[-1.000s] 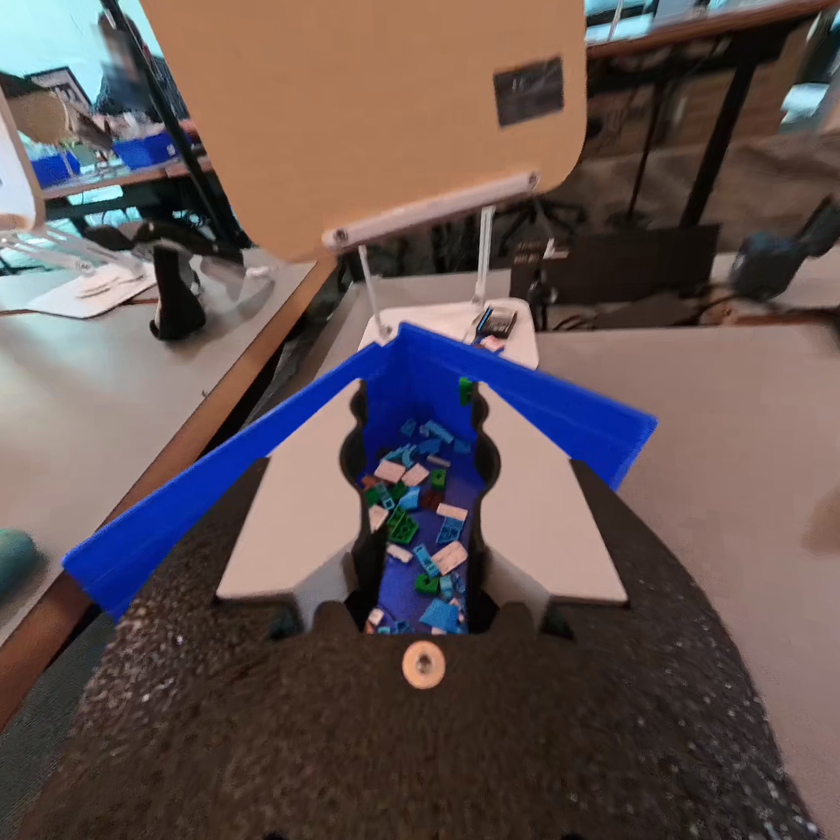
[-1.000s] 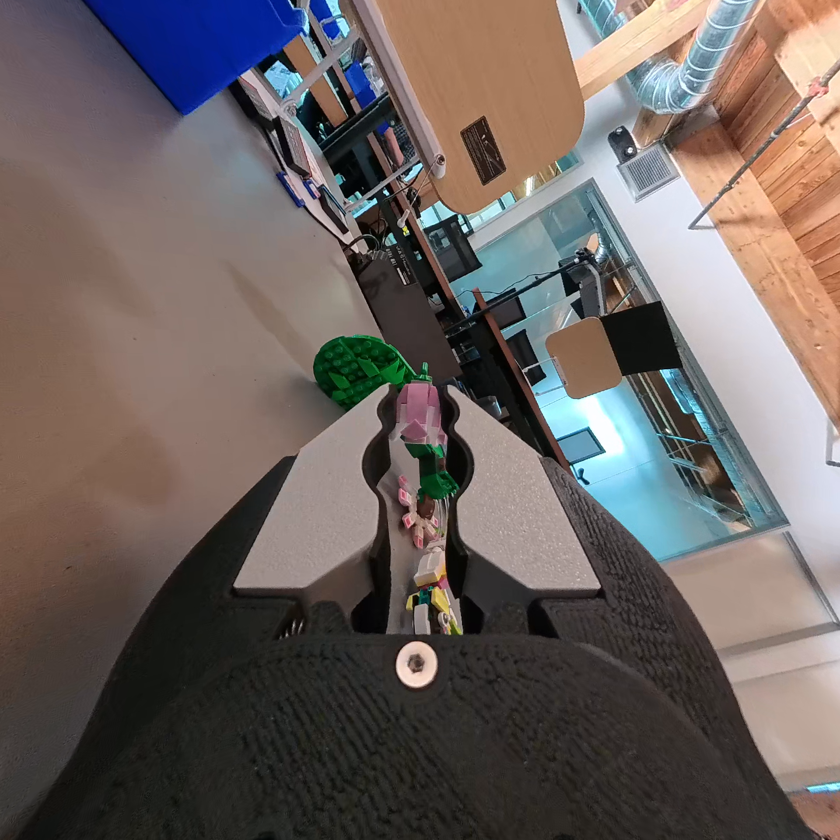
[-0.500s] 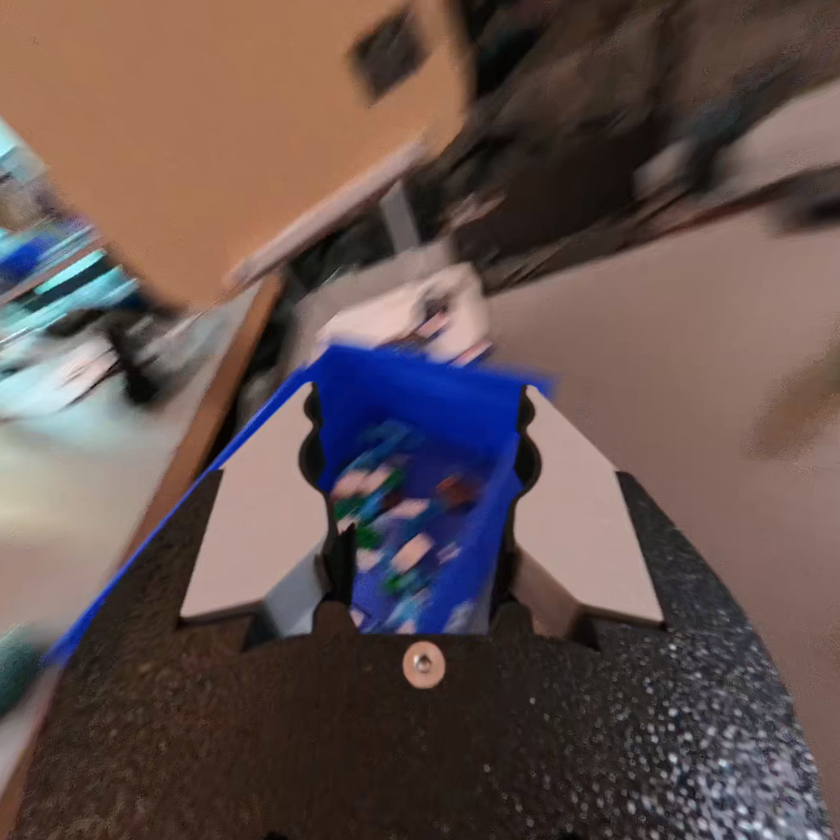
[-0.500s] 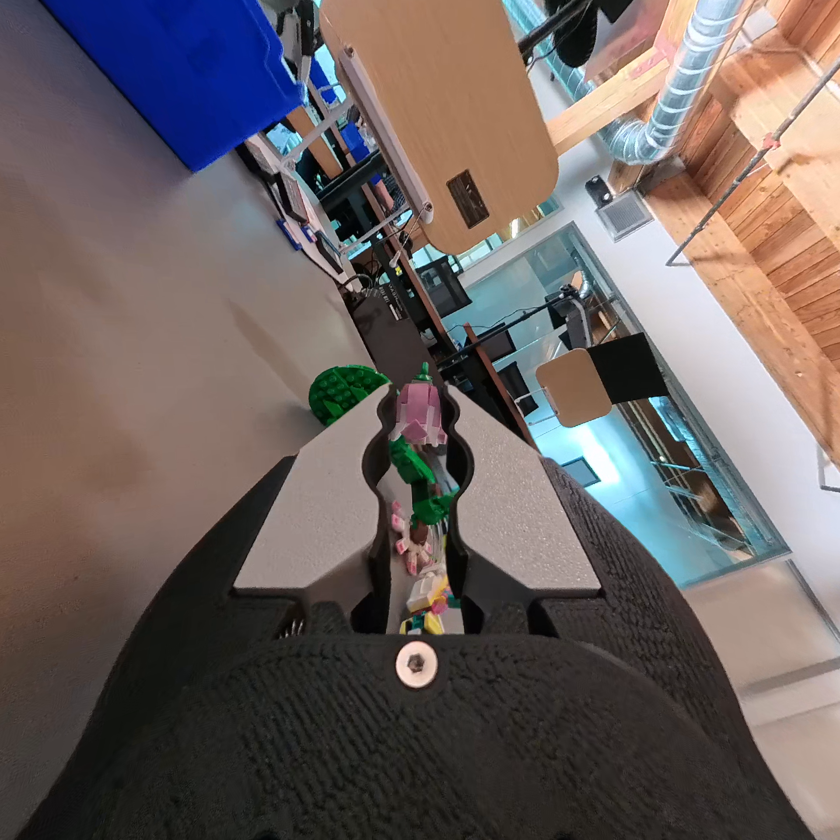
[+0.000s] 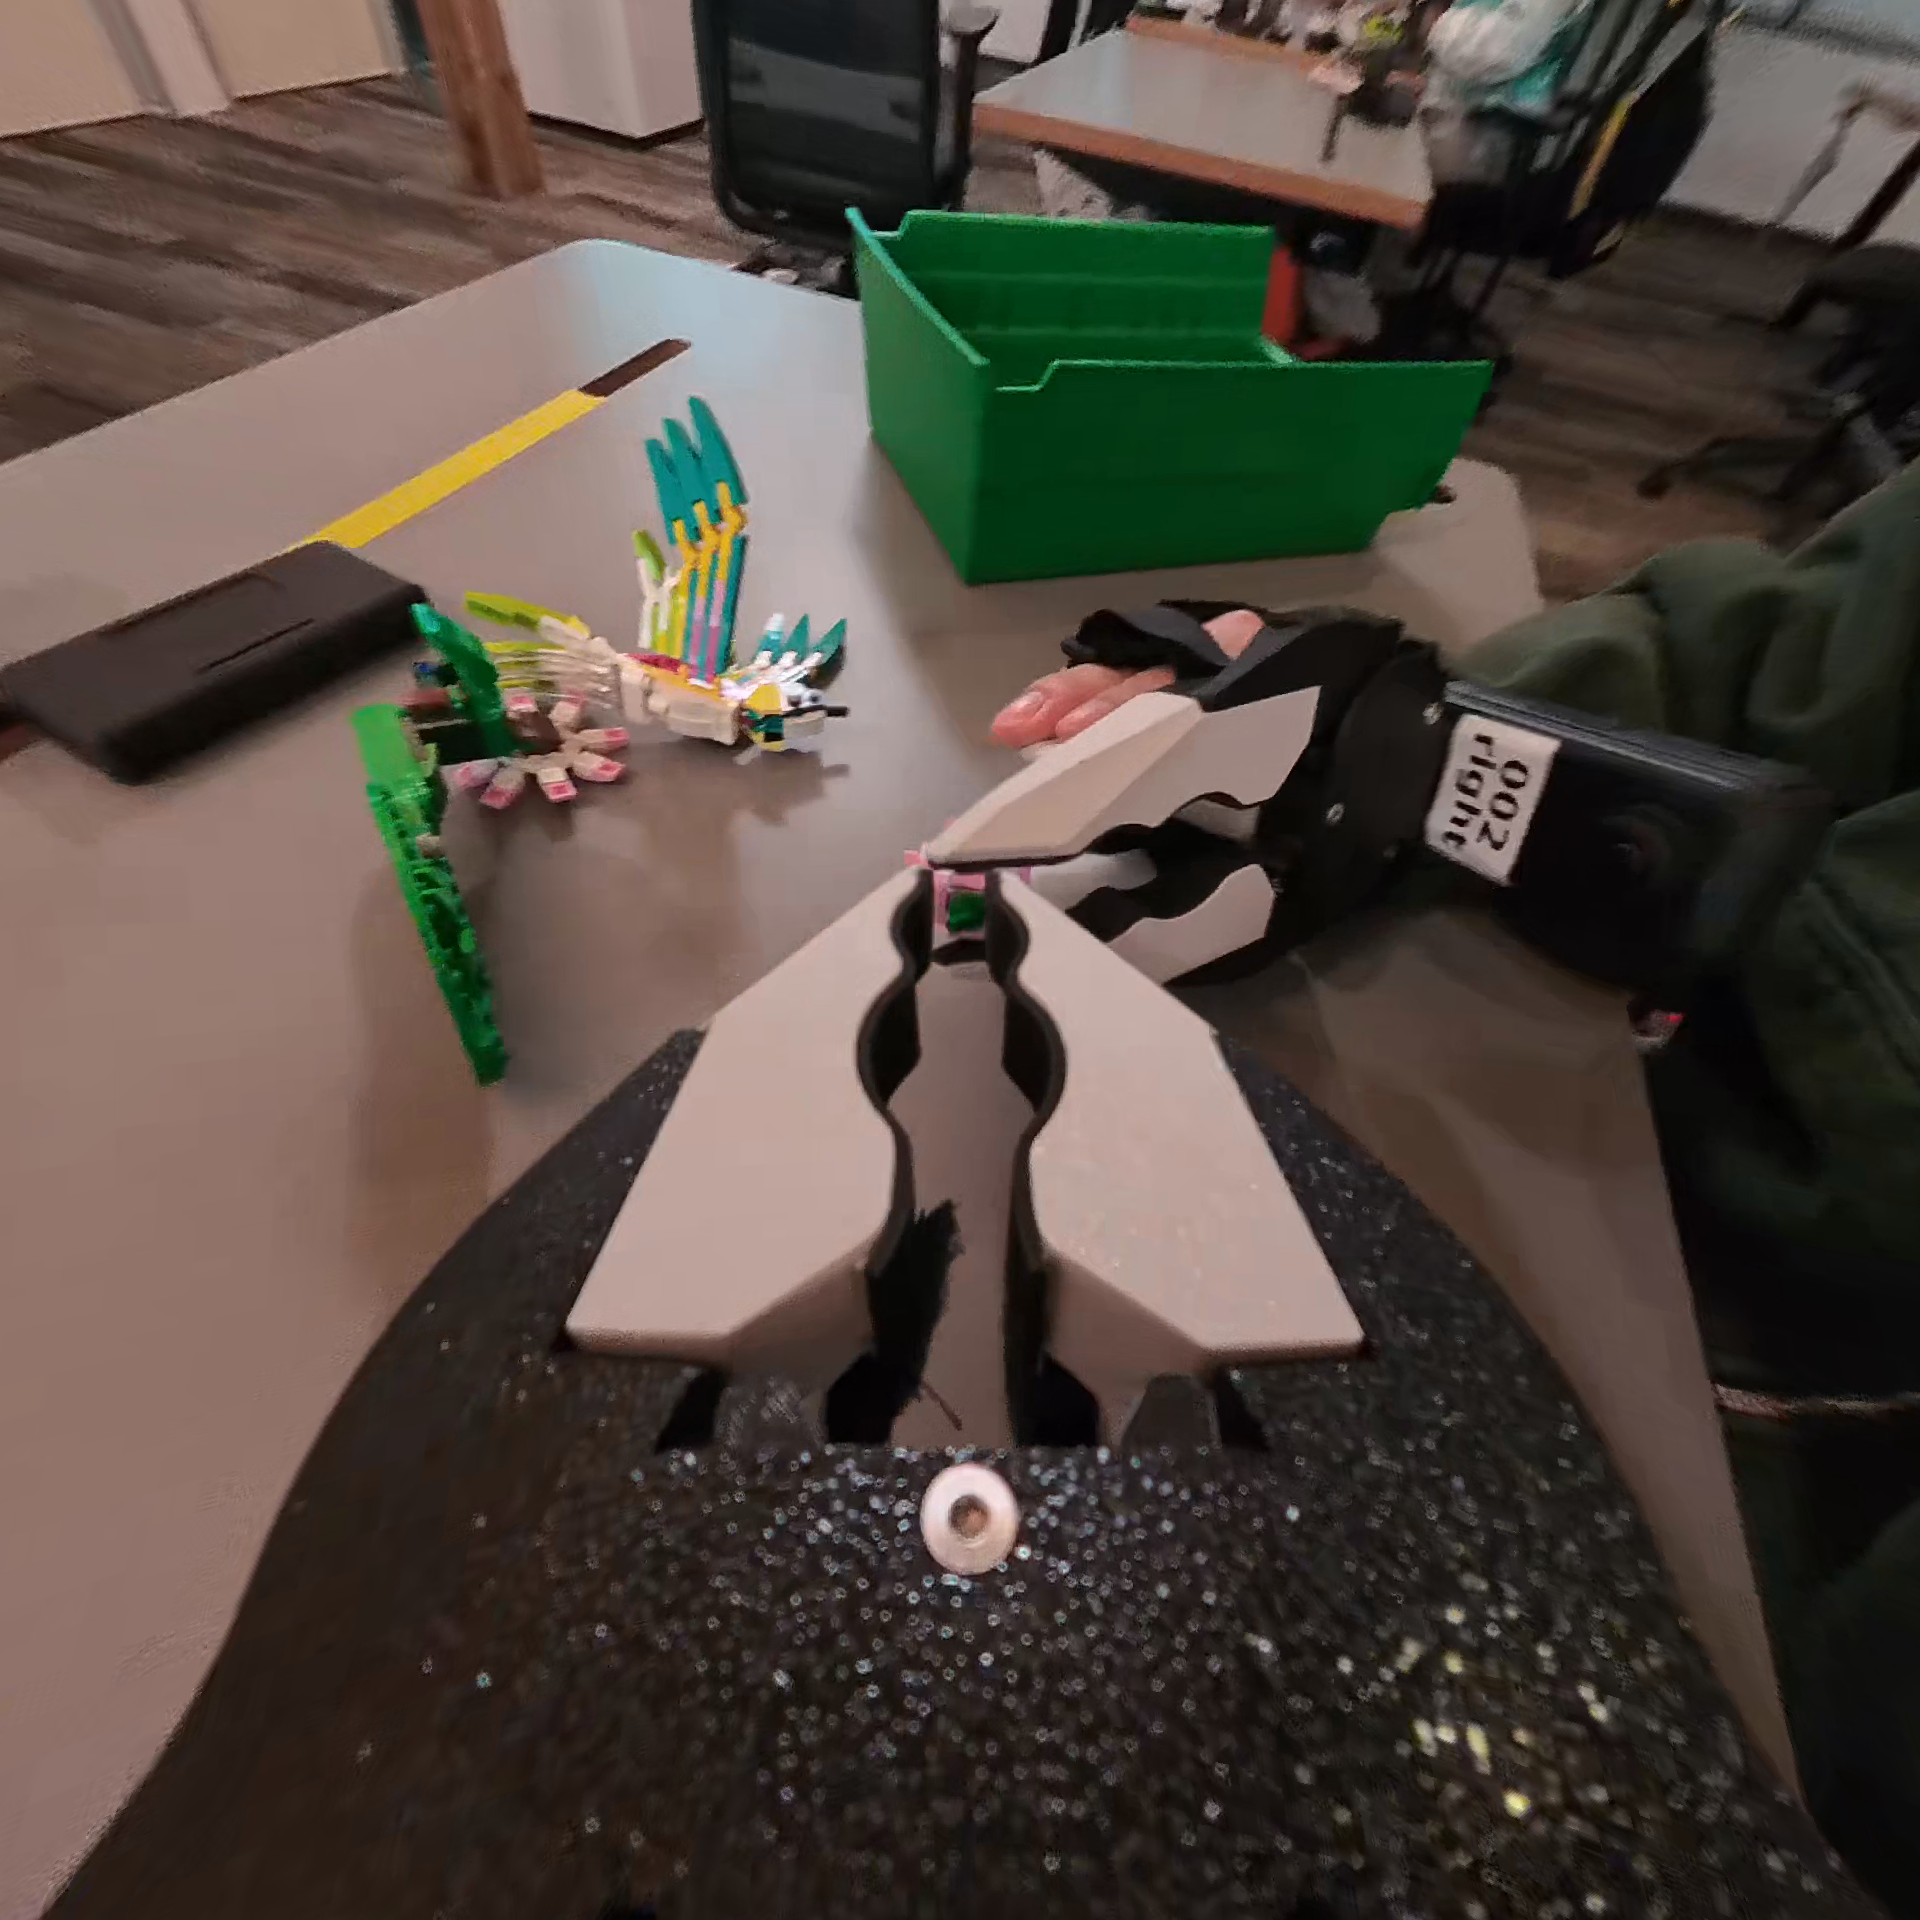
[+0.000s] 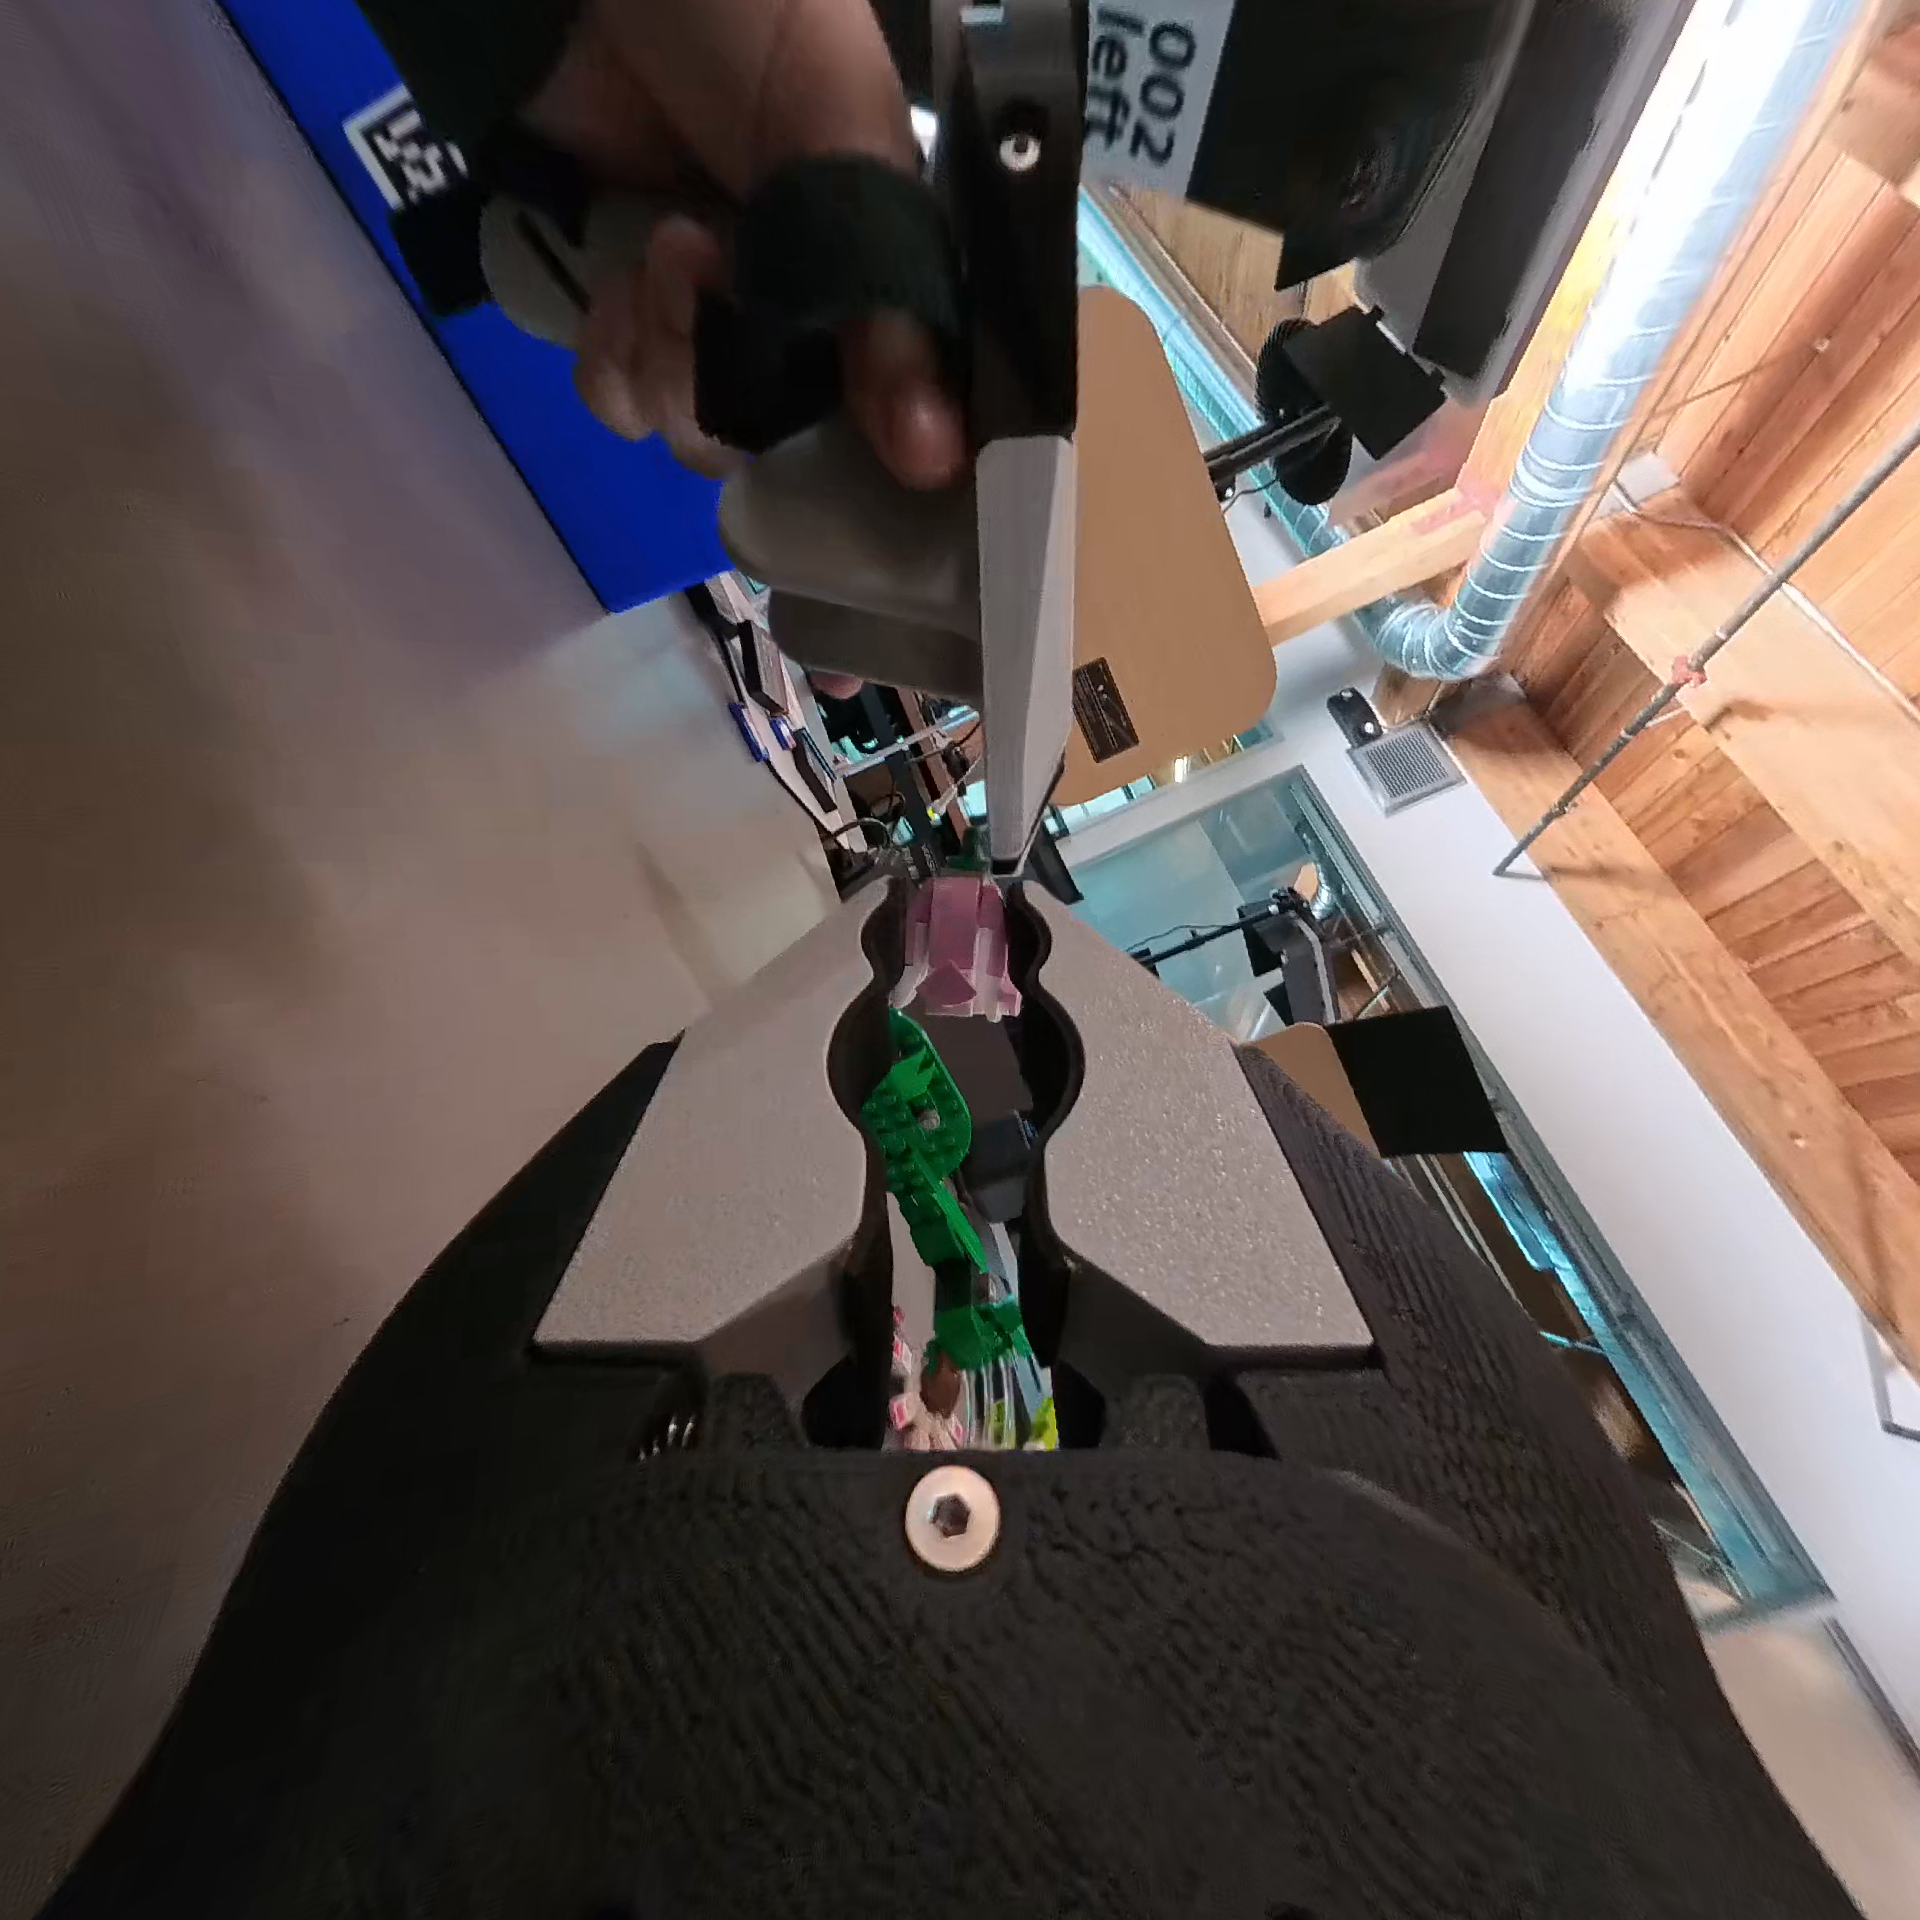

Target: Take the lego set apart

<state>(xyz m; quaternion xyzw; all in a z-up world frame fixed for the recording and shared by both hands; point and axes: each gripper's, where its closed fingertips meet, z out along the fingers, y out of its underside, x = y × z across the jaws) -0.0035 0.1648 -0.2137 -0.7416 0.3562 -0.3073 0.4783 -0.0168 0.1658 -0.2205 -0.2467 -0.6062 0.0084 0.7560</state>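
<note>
A small pink flower bud with a green base (image 6: 954,954) is held between both grippers above the table. My right gripper (image 6: 956,914) is shut on it. My left gripper (image 5: 958,888) meets it tip to tip, with its jaws closed on the end of the same bud (image 5: 962,908). In the left wrist view the right gripper (image 5: 971,864) comes in from the right. In the right wrist view the left gripper (image 6: 1003,862) comes down from above. The rest of the set lies at the left: a bird with teal feathers (image 5: 717,707), a pink flower (image 5: 551,771) and an upright green plate (image 5: 442,904).
A green bin (image 5: 1164,457) stands at the back of the grey table (image 5: 208,1039). A blue bin (image 6: 540,416) is behind the left gripper. A black flat case (image 5: 197,660) and a yellow strip (image 5: 457,478) lie at the far left. A person's sleeve (image 5: 1787,935) fills the right.
My left gripper has swung away from over the blue bin to the right gripper and closed on the pink bud. The right gripper has kept hold of the bud.
</note>
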